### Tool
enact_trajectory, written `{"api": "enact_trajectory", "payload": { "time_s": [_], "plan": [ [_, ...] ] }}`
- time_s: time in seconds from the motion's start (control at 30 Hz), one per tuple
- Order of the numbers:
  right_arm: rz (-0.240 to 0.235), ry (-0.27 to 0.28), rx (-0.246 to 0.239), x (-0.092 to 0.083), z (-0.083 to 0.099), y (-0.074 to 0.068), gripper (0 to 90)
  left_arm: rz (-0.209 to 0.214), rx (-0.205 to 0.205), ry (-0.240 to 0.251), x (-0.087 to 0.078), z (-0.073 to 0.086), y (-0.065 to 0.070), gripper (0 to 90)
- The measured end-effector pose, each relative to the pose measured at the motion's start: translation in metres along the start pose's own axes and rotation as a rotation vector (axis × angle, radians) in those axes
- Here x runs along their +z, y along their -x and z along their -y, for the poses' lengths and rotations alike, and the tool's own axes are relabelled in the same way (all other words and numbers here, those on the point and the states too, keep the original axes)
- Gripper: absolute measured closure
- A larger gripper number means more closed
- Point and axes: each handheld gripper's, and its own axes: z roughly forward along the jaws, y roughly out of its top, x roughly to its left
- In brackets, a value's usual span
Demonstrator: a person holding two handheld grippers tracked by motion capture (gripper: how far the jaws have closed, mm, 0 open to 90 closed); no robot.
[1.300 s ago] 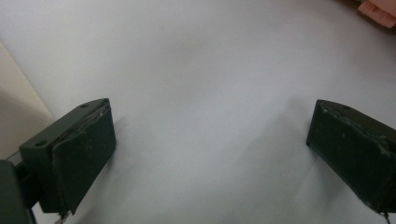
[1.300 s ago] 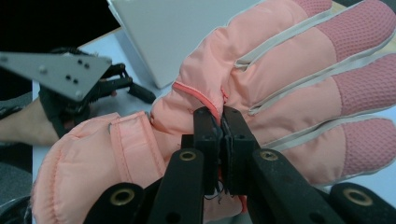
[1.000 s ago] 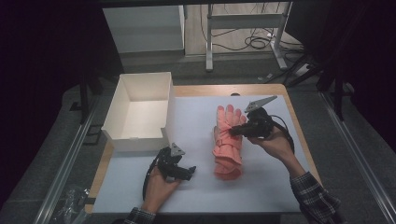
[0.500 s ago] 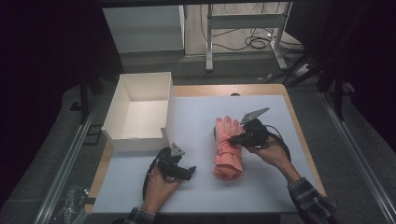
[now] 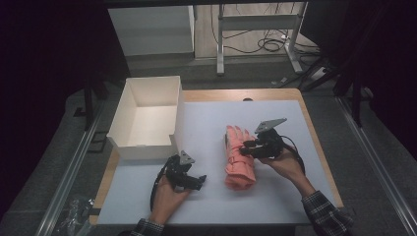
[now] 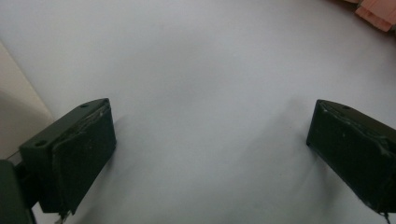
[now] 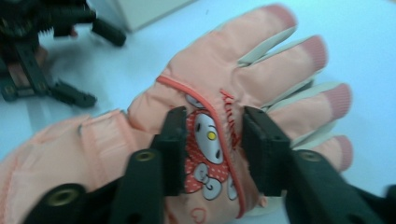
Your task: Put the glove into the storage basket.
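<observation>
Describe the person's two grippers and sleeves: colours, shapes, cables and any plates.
Both the left gripper and the right gripper are black, with two blocky jaws. Each carries a grey three-cornered plate on top and trails a black cable. The person wears plaid sleeves.

Matt padded cloth glove (image 7: 219, 93)

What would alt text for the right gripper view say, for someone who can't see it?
A padded salmon-pink winter glove with a cartoon character patch lies flat on the pale grey table mat, and the right gripper has just been opening, its two black jaws standing apart over the patch on the glove's back. The left gripper rests farther off, beside a white box.
</observation>
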Motion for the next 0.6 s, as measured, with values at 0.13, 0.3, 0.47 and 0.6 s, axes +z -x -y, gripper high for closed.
{"api": "enact_trajectory", "payload": {
  "time_s": [0.13, 0.3, 0.47, 0.6],
  "plan": [
    [0.013, 0.063, 0.023, -0.013, -0.002, 0.002, 55.6, 0.000, 0.000, 0.000, 0.000, 0.000, 0.000, 1.3],
    [0.045, 0.095, 0.017, -0.029, 0.001, 0.001, 56.1, 0.000, -0.001, 0.001, 0.000, 0.000, 0.000, 1.3],
    [0.077, 0.090, 0.017, -0.039, 0.015, 0.000, 61.9, 0.000, -0.006, 0.005, 0.000, 0.000, 0.000, 1.3],
    [0.078, 0.068, 0.031, -0.040, 0.034, -0.001, 70.2, 0.000, 0.005, -0.005, 0.000, 0.000, 0.000, 1.3]
  ]
}}
